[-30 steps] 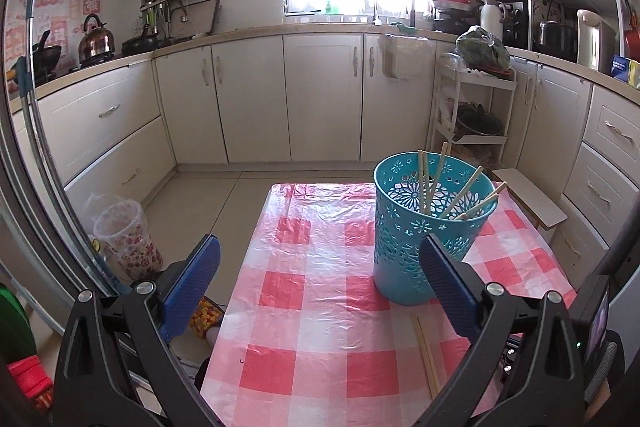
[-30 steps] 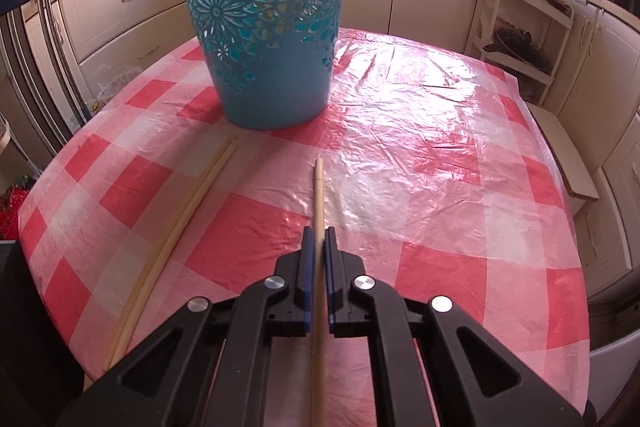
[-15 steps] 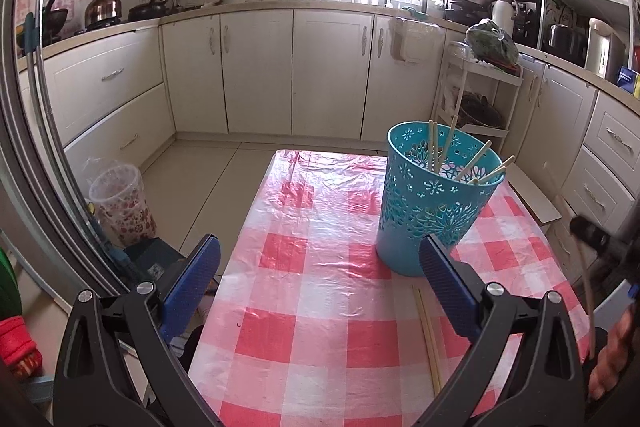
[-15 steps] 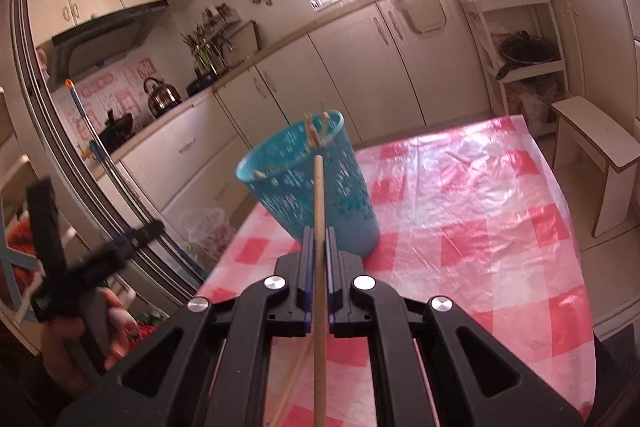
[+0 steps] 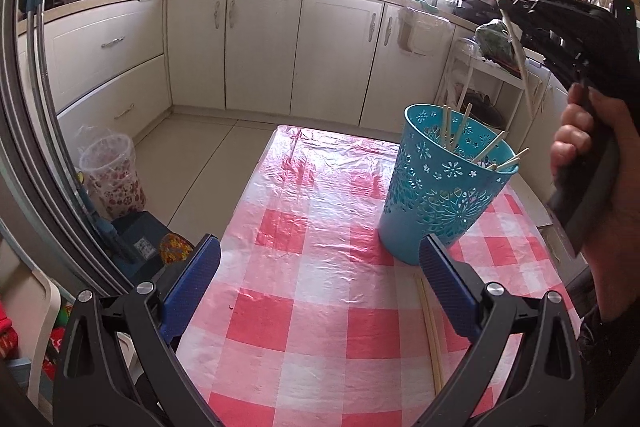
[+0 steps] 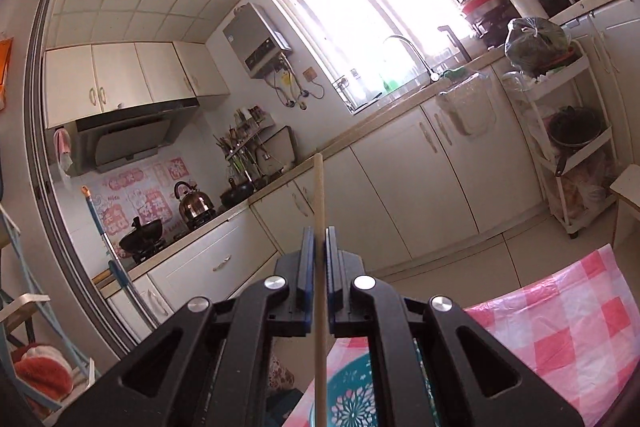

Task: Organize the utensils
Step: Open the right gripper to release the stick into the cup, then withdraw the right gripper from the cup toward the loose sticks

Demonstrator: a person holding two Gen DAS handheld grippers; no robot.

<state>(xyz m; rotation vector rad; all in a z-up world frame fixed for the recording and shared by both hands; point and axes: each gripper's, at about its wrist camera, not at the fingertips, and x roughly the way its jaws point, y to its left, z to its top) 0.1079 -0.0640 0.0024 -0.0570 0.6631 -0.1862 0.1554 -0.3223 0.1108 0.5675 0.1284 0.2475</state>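
Left wrist: blue basket (image 5: 440,187) upright on table (image 5: 320,267), several chopsticks inside leaning against rim. Two loose chopsticks (image 5: 430,323) flat just in front. Left gripper (image 5: 320,287) fingers wide apart, empty.
Right wrist: right gripper (image 6: 319,247) fingers clamped on chopstick (image 6: 319,195), long axis along fingers, above basket.

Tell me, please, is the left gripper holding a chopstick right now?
No, the left gripper stands wide open over the checked tablecloth with nothing between its blue pads.
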